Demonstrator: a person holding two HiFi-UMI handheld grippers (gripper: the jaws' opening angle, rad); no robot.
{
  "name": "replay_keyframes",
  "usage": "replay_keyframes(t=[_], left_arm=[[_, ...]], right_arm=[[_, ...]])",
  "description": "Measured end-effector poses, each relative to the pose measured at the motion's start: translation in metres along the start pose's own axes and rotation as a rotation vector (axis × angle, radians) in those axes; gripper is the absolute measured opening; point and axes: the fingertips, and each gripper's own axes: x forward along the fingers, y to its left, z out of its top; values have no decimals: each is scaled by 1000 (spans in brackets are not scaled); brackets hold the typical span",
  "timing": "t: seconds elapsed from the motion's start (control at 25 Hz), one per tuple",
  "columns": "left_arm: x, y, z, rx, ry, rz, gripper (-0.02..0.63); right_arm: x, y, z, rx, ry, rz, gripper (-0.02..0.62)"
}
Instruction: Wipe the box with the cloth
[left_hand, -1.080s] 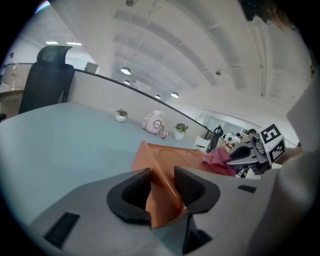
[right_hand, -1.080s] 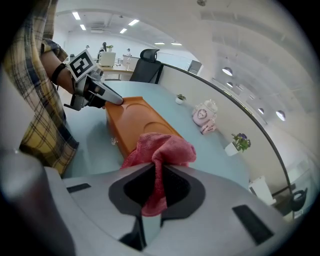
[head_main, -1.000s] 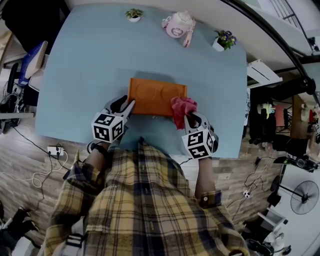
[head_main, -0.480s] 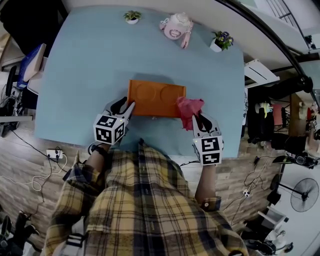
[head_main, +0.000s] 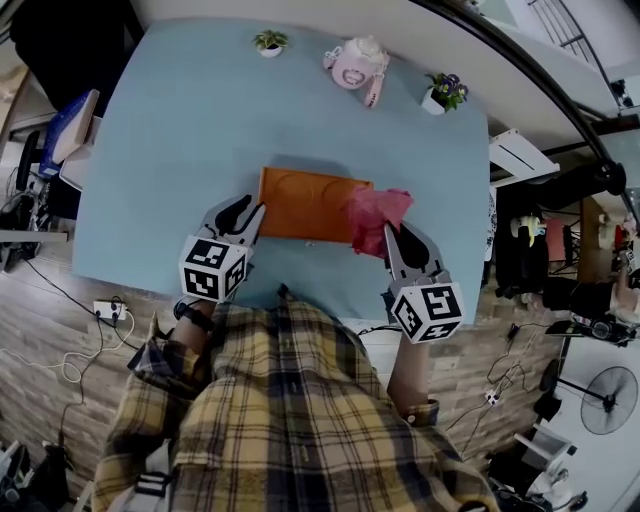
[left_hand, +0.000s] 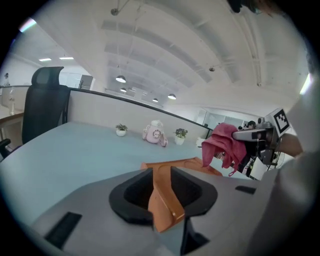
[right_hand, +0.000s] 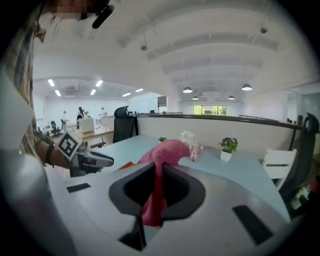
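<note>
Now that my left tongs (head_main: 247, 209) have just squeezed in on the near left corner of the orange box (head_main: 310, 198) and my right tongs (head_main: 398, 233) are clamped on the pink cloth (head_main: 375, 210), both have come up a bit from a second ago, so the cloth now hangs over the box's right end on the blue table (head_main: 170, 130) instead of beside it. I reckon the box is braced and the wiping's about to start. The cloth covers that end, so I can't tell if it's touching the box yet, or if the gripped corner has left the table.
</note>
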Motion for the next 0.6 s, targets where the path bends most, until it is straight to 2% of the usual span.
replay_keyframes(t=[0.2,0.6], left_arm=[[-25,-4,33,10,-90,3,75],[-59,-27,71,51,-184,6,18]], right_arm=[[-3,11,32,133,-157,78,38],[-8,28,62,95,-223,162,37]])
